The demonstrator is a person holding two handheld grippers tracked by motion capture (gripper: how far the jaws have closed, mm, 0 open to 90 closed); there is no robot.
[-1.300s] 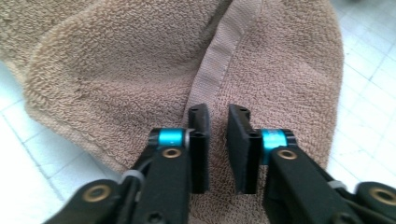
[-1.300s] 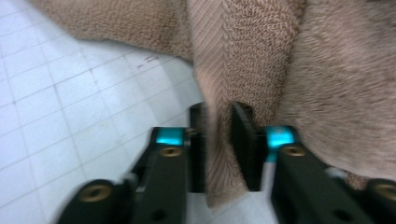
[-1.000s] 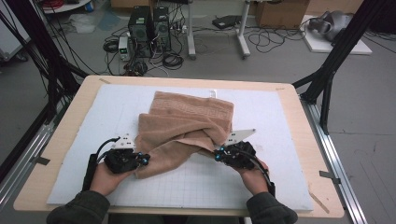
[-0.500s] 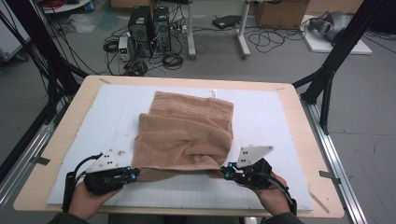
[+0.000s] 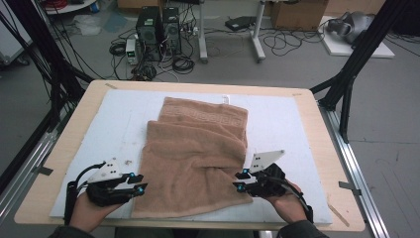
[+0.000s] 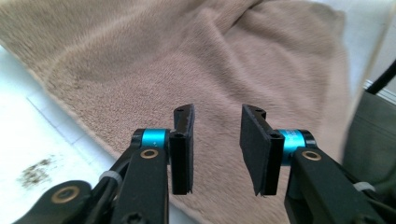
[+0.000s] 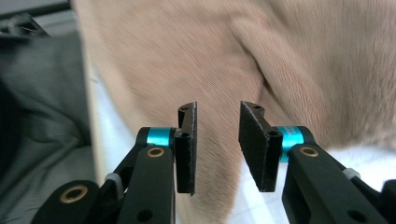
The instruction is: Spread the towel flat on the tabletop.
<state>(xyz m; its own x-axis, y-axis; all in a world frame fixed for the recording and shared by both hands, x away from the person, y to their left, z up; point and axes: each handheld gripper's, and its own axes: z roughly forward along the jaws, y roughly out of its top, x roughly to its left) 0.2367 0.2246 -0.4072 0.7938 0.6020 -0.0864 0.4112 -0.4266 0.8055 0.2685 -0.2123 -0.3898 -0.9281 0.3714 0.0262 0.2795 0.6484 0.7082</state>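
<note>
A tan towel point(image 5: 195, 156) lies folded on the white mat point(image 5: 287, 124), its near edge close to the table's front. My left gripper point(image 5: 140, 184) sits at the towel's near left edge, open, with nothing between its jaws. In the left gripper view the towel point(image 6: 187, 60) spreads beyond the open left gripper point(image 6: 215, 147). My right gripper point(image 5: 238, 181) is at the towel's near right edge, open too. The right gripper view has my right gripper point(image 7: 217, 144) hovering over the towel point(image 7: 280, 60), empty.
The wooden table point(image 5: 324, 148) carries the mat; its front edge runs just below both hands. Black frame struts point(image 5: 356, 59) rise at the right and left. Computers and cables point(image 5: 158, 29) lie on the floor beyond the table.
Both grippers pulled the towel toward the front edge, spreading it flatter, then let go. They now stand open at its near corners, and the right gripper has edged back inward.
</note>
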